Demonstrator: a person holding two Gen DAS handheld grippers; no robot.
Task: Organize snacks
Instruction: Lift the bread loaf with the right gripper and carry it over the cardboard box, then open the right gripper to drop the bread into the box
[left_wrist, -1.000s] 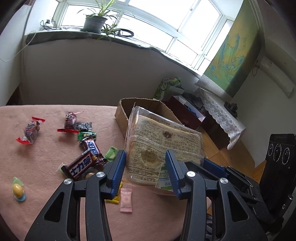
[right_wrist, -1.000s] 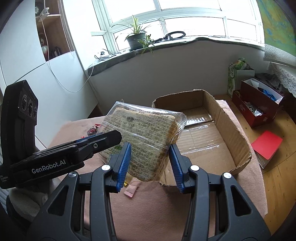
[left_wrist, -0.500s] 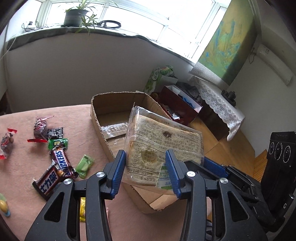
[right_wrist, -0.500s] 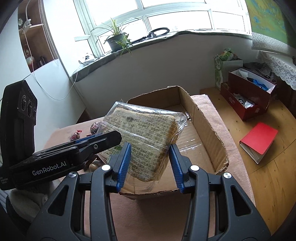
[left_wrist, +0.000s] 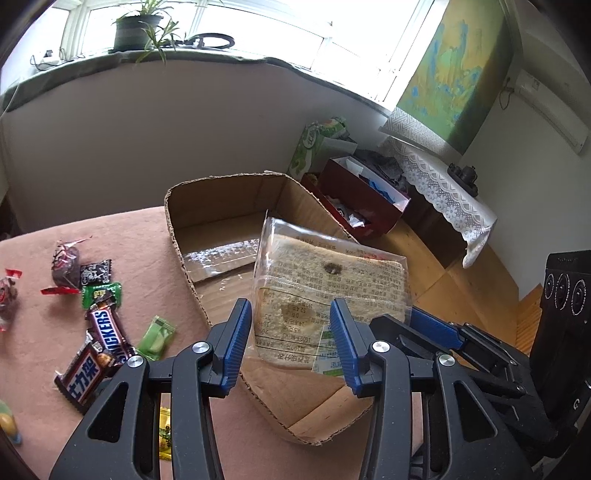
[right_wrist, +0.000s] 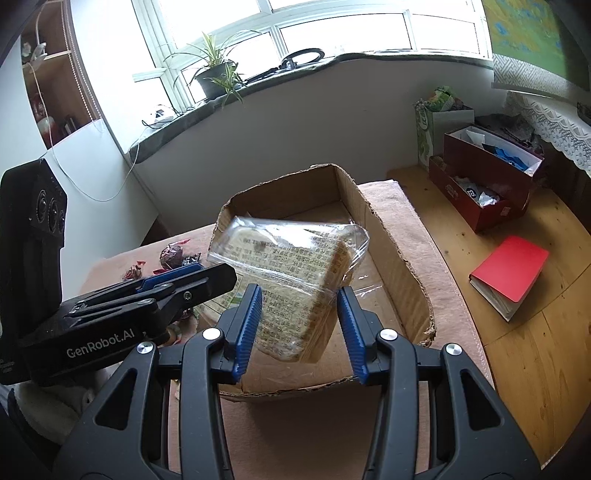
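A clear-wrapped bread pack (left_wrist: 325, 291) is held in the air over the open cardboard box (left_wrist: 221, 210). My left gripper (left_wrist: 291, 343) is shut on its lower edge, and my right gripper (right_wrist: 301, 330) is shut on the same pack (right_wrist: 291, 269) from the other side. The box (right_wrist: 391, 251) lies on the pink tablecloth, and what shows of its floor is bare. The right gripper's body shows at the right in the left wrist view (left_wrist: 461, 339). The left gripper's body shows at the left in the right wrist view (right_wrist: 122, 314).
Loose snacks lie on the cloth left of the box: Snickers bars (left_wrist: 99, 347), a green candy (left_wrist: 157, 336), a green wrapper (left_wrist: 99, 293), dark candies (left_wrist: 66, 262). On the wooden floor are a red book (right_wrist: 509, 273) and red boxes (right_wrist: 487, 184).
Both grippers have carried the bread pack to the right, from over the cloth to over the box. The pack has tilted a little. Both grips are unchanged.
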